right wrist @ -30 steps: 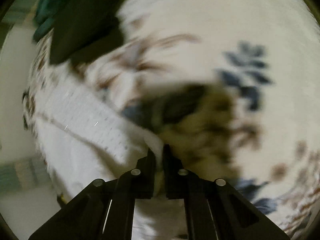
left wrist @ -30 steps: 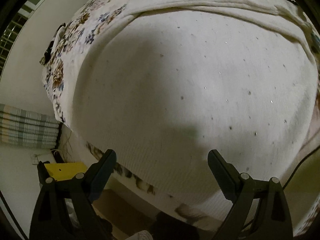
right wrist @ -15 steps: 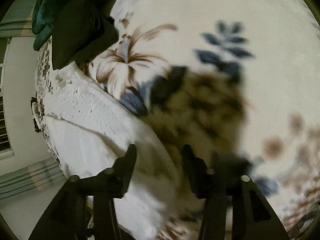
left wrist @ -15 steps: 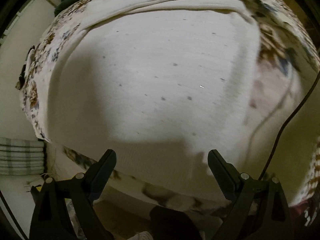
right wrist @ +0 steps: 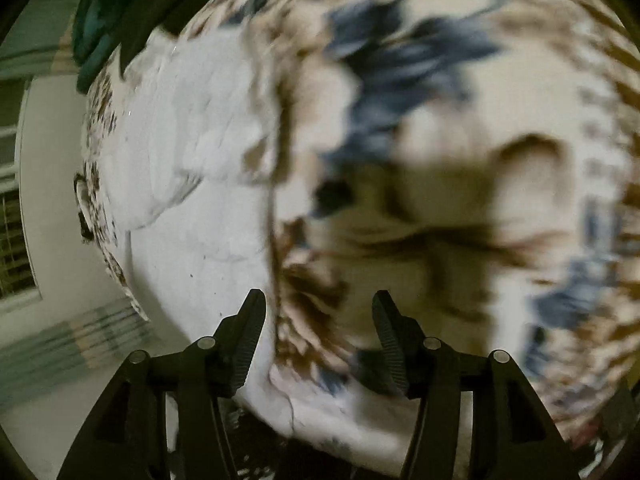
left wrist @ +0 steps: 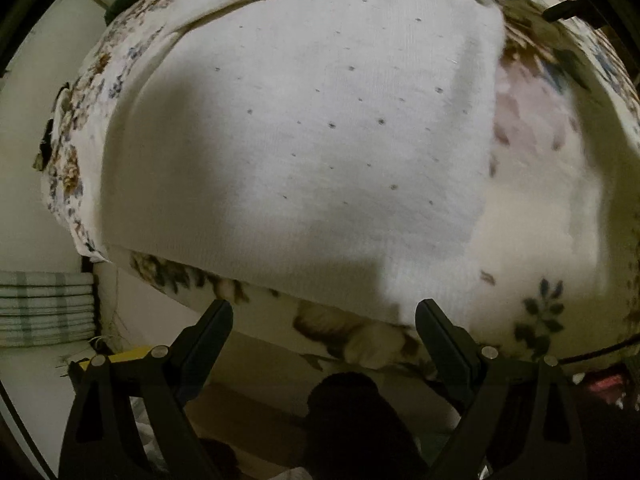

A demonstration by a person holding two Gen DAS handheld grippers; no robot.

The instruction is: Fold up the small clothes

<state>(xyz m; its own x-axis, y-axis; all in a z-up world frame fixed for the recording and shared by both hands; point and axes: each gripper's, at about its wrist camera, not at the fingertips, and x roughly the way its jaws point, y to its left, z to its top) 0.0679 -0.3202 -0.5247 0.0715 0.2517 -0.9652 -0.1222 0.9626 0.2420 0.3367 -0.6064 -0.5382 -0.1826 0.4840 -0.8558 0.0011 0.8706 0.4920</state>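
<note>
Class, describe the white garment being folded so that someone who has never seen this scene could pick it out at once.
Find the bed covered by a floral blanket printed with brown and blue flowers. Spread flat across it, reaching its near edge, lies the white garment. Unlike the patterned blanket around it and the dark green cloth at the far end, it is plain white knit sprinkled with tiny dark dots.

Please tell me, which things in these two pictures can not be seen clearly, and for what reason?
- Right wrist view: the floral blanket is smeared by motion blur; its pattern is unreadable.
- Left wrist view: the white garment has its far edge cut off by the picture's top.
- Right wrist view: the dark green cloth is cropped at the picture's edge.
</note>
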